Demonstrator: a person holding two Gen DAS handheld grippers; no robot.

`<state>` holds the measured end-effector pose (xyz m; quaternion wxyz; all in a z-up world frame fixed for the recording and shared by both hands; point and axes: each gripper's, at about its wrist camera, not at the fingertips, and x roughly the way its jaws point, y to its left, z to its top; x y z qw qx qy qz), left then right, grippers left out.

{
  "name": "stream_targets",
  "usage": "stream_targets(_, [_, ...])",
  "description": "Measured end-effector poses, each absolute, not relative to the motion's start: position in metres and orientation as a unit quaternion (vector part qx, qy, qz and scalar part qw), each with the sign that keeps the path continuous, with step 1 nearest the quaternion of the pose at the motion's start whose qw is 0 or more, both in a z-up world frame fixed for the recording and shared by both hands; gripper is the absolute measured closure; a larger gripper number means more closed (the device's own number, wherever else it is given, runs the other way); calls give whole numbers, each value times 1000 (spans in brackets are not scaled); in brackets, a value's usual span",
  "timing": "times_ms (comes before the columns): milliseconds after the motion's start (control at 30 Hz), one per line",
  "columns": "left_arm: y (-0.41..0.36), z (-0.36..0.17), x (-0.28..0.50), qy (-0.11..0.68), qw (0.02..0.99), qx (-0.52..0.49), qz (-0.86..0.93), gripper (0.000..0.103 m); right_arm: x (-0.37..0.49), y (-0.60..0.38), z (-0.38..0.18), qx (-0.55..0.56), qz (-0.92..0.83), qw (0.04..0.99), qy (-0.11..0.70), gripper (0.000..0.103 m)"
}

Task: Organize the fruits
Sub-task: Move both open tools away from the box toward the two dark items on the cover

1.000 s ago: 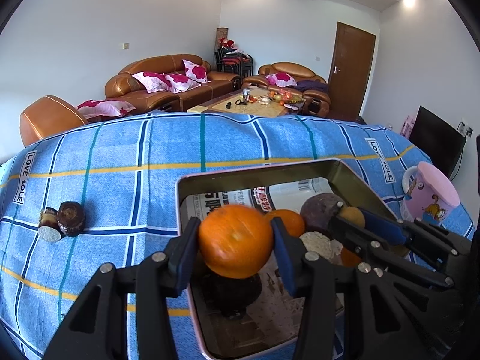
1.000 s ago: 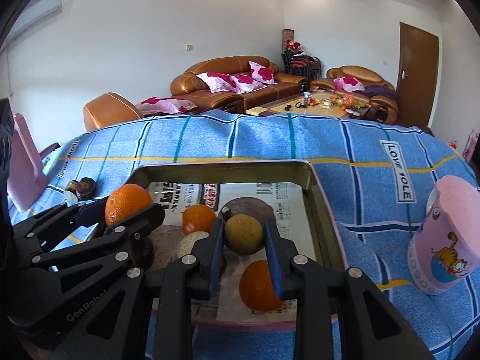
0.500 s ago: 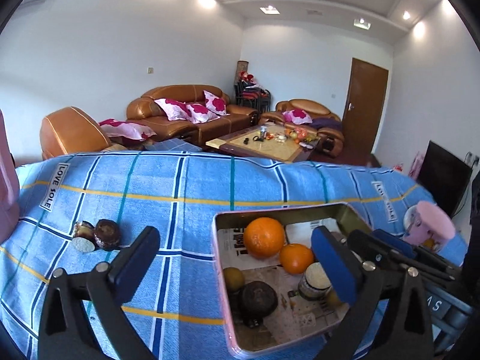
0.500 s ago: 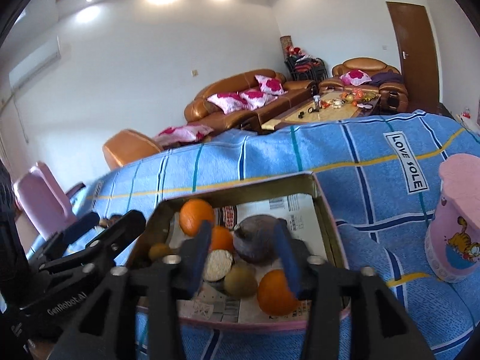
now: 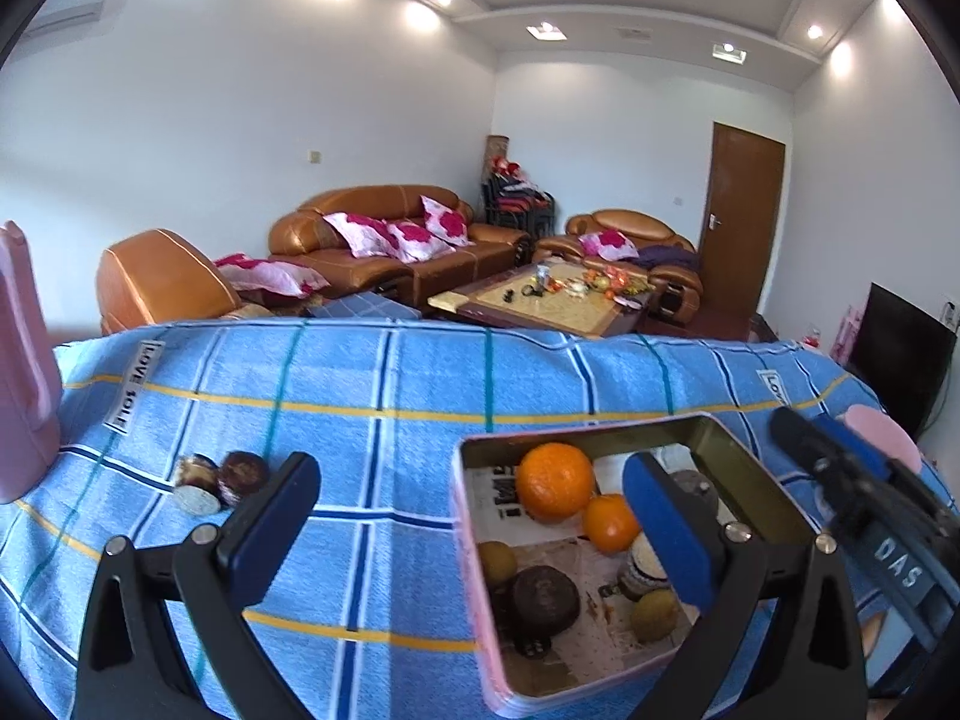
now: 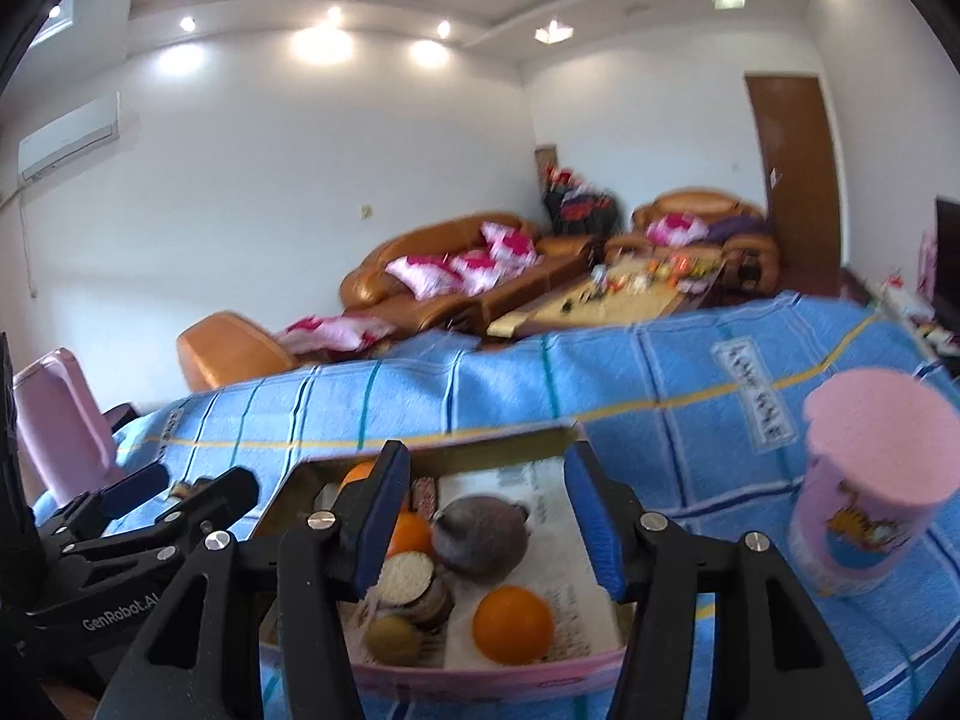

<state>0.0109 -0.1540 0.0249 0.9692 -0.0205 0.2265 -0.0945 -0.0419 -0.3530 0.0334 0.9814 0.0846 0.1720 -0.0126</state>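
Note:
A metal tray lined with newspaper lies on the blue checked cloth. It holds a large orange, a smaller orange, a dark round fruit, greenish fruits and a cut piece. My left gripper is wide open over the tray's left rim, nothing between its fingers. The right wrist view shows the tray with an orange and a dark fruit. My right gripper hangs open above them, holding nothing. Two dark fruits lie on the cloth to the left.
A pink cup with a cartoon cat stands on the cloth right of the tray. A pink chair is at the table's left end. Sofas and a coffee table fill the room beyond the far edge.
The left gripper let go of the large orange and the right gripper let go of a greenish fruit. Both opened and pulled up and back from the tray.

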Motion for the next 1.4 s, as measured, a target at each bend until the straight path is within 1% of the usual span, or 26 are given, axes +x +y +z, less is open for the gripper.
stream_targets(133, [-151, 25, 10, 214, 974, -12, -77, 0, -50, -352, 38, 68, -38, 988, 135, 47])
stream_targets(567, [-144, 16, 1, 211, 976, 14, -49, 0, -52, -348, 38, 53, -53, 990, 120, 47])
stream_targets(667, [-140, 17, -6, 200, 979, 12, -47, 0, -56, -346, 39, 45, -57, 991, 114, 47])
stream_targets(900, [-134, 18, -20, 192, 980, 22, -43, 0, -59, -340, 38, 33, -82, 989, 116, 47])
stream_targets(1133, [-120, 15, -24, 208, 976, 43, -55, 0, -59, -340, 36, 32, -117, 984, 131, 47])
stream_targets(1233, [-111, 14, -21, 214, 974, 57, -56, 0, -63, -337, 34, 31, -119, 982, 145, 47])
stream_targets(1400, [-83, 20, -12, 203, 976, 64, -41, 0, -68, -325, 34, 31, -114, 981, 156, 47])
